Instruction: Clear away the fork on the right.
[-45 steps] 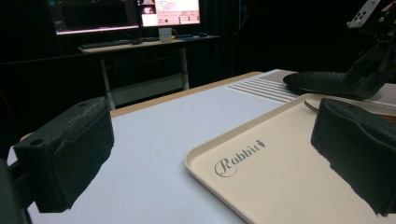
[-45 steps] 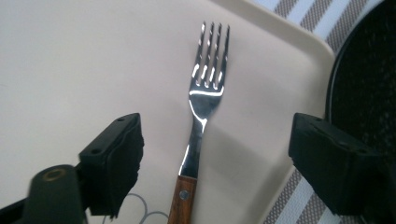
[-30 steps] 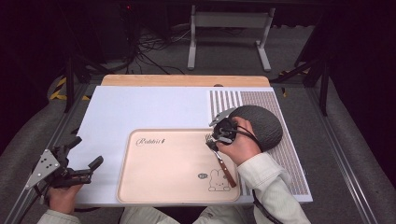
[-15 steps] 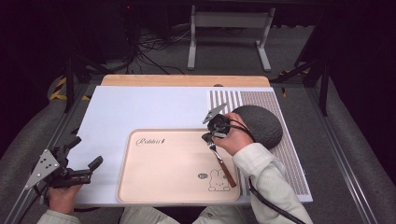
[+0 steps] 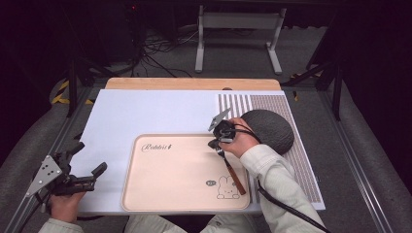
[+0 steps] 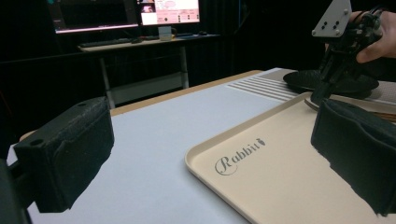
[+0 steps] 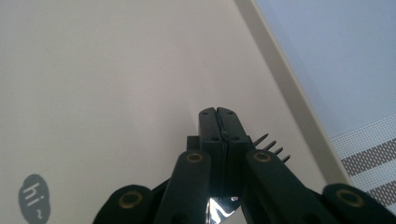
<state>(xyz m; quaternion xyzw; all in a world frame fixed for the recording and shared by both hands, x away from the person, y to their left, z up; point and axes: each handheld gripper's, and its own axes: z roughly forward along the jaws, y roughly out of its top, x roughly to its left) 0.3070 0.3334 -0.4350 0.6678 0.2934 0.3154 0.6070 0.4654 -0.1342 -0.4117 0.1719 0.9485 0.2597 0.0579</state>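
High view: a beige tray lies on a white mat. The right gripper sits at the tray's 2 o'clock corner, clenched over the head of a wooden-handled fork, whose handle runs toward 5 o'clock. The left gripper rests at 9 o'clock, off the tray, released.

Left gripper view: its black pads stand wide apart, nothing between them; the tray lies ahead.

Right gripper view: its jaws are pressed together above the tray, fork tines poking out at 3 o'clock; whether they pinch the fork is unclear.
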